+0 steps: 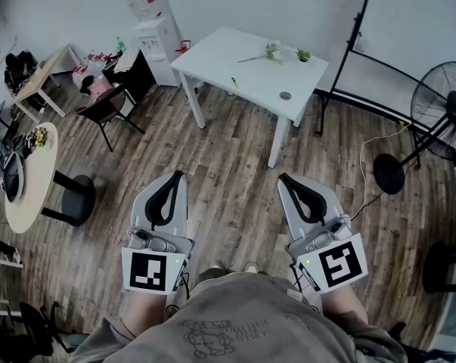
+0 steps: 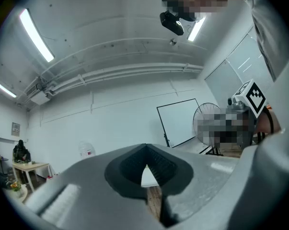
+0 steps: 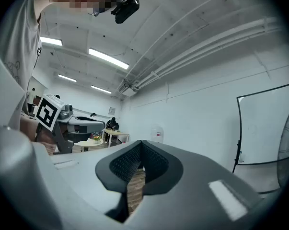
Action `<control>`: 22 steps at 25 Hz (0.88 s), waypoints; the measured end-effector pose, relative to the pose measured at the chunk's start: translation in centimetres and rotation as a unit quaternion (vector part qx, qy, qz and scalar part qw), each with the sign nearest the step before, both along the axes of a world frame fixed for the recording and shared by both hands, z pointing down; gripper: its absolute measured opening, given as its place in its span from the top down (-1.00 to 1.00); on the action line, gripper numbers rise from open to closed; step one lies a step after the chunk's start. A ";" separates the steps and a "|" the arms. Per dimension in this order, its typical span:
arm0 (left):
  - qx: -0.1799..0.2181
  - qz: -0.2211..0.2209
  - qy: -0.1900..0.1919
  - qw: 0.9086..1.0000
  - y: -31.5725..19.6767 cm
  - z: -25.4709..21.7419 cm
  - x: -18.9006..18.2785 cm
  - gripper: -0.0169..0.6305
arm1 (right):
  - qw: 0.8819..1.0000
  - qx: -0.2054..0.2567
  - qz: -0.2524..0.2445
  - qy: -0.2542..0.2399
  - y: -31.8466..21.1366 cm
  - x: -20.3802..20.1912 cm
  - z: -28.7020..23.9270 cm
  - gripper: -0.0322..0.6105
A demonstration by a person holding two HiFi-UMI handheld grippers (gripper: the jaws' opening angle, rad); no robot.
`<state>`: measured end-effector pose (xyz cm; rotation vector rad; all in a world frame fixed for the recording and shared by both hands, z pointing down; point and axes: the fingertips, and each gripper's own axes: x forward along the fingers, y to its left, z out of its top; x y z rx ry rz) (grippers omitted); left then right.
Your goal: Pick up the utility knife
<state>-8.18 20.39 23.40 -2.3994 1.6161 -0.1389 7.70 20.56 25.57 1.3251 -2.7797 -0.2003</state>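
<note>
A white table stands ahead across the wooden floor. On it lies a small thin yellow object, too small to tell whether it is the utility knife. My left gripper and right gripper are held low, close to the body, and point toward the table from well short of it. Both are shut with their tips touching and nothing between them. In the left gripper view the shut left gripper shows a sliver of the white table through its gap. In the right gripper view the right gripper is shut over bare floor.
The table also holds a flower sprig and a small round object. A water dispenser and a dark chair stand at its left. A whiteboard frame and a floor fan stand at the right. A round table is at the far left.
</note>
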 end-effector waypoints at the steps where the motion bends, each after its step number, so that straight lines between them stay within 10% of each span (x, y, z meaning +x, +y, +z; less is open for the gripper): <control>1: -0.001 0.000 0.000 1.000 -0.1 0.1 0.0 0.94 | 1.000 -0.002 0.000 -0.004 -0.1 0.1 0.1 0.81; 22: 0.001 0.000 0.002 1.000 -1.5 -0.1 2.2 0.94 | 1.000 -0.019 -0.005 -0.014 -1.2 2.3 0.9 0.74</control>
